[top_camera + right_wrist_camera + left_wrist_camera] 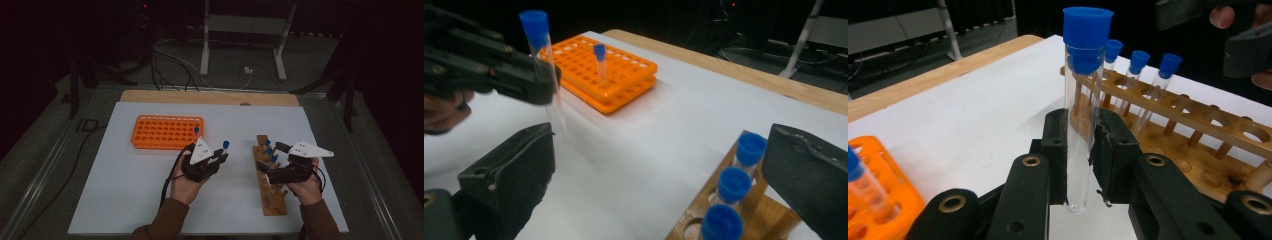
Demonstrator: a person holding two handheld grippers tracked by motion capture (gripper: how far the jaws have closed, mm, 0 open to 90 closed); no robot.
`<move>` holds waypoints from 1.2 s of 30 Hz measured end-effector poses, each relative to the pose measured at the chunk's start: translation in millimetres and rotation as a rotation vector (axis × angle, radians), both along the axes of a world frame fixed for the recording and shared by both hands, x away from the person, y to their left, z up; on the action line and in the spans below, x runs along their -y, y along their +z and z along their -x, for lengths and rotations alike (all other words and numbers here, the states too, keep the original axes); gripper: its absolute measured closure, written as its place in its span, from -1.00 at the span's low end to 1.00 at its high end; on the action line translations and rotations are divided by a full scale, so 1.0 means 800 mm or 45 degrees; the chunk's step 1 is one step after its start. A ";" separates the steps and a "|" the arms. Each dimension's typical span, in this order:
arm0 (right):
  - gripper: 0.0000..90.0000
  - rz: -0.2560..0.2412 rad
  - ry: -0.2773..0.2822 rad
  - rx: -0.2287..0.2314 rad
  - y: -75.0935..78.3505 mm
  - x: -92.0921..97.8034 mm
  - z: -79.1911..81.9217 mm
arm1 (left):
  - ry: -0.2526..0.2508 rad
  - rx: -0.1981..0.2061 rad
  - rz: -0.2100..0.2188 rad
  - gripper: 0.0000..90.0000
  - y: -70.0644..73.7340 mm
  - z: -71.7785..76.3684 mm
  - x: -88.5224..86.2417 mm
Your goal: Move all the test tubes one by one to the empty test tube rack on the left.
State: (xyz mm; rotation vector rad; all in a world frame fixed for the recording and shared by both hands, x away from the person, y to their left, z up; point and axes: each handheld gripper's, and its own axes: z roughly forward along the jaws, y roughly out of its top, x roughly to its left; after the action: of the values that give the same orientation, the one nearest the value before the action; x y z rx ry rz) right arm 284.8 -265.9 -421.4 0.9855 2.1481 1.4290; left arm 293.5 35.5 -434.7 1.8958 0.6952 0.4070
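Left gripper [1080, 150]: I have its jaws closed on a tube [1083, 110], upright above the table, between both racks.
Right gripper [659, 185]: jaws wide apart, holding nothing, beside the wooden rack [270, 187].
Orange rack [167, 131]: one tube standing inside.

It looked like a lab. On a white table [125, 200] stood an orange tube rack [167, 132] at the left and a wooden rack [270, 186] of blue-capped tubes [270, 150] at the right. Cables [170, 62] and stand legs [242, 40] lay on the far floor.

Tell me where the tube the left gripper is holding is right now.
In the high view, the test tube stands upright in the left gripper, above the white table between the orange rack and the wooden rack.
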 end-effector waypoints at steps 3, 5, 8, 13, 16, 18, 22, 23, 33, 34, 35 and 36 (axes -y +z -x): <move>-0.97 0.011 -0.011 -0.002 -0.004 0.004 0.001 | 0.019 0.000 0.010 0.71 0.002 -0.002 -0.008; -0.97 0.004 -0.015 -0.006 -0.005 0.006 0.002 | 0.032 0.002 0.015 0.71 0.002 -0.003 -0.012; -0.97 0.008 -0.023 -0.003 -0.007 0.010 0.003 | 0.048 0.007 0.016 0.71 0.004 -0.005 -0.019; -0.97 -0.003 -0.028 0.003 -0.007 0.015 0.006 | 0.084 0.020 0.008 0.71 0.006 -0.011 -0.032; -0.97 -0.002 -0.030 0.004 -0.008 0.017 0.009 | 0.113 0.030 0.003 0.71 0.007 -0.016 -0.041; -0.97 0.000 -0.027 0.005 -0.009 0.018 0.009 | 0.137 0.037 0.006 0.71 0.008 -0.020 -0.048; -0.98 -0.004 -0.031 0.000 -0.012 0.020 0.010 | 0.181 0.042 -0.006 0.71 0.007 -0.028 -0.061; -0.97 -0.006 -0.033 -0.001 -0.012 0.021 0.010 | 0.193 0.045 -0.006 0.71 0.006 -0.030 -0.064; -0.97 -0.021 -0.037 0.001 -0.011 0.024 0.012 | 0.273 0.051 -0.020 0.71 0.000 -0.050 -0.079; -0.97 -0.020 -0.036 0.002 -0.012 0.024 0.012 | 0.282 0.050 -0.023 0.71 -0.001 -0.052 -0.080; -0.97 -0.021 -0.036 -0.001 -0.012 0.024 0.012 | 0.290 0.051 -0.025 0.71 -0.002 -0.054 -0.081; -0.97 -0.018 -0.036 0.001 -0.012 0.025 0.011 | 0.294 0.049 -0.023 0.71 -0.003 -0.056 -0.082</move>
State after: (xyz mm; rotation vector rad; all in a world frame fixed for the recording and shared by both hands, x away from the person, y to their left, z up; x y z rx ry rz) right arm 275.6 -285.6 -431.1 1.0161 2.1182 1.4330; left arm 338.4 101.5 -437.3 1.8258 0.8907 0.5959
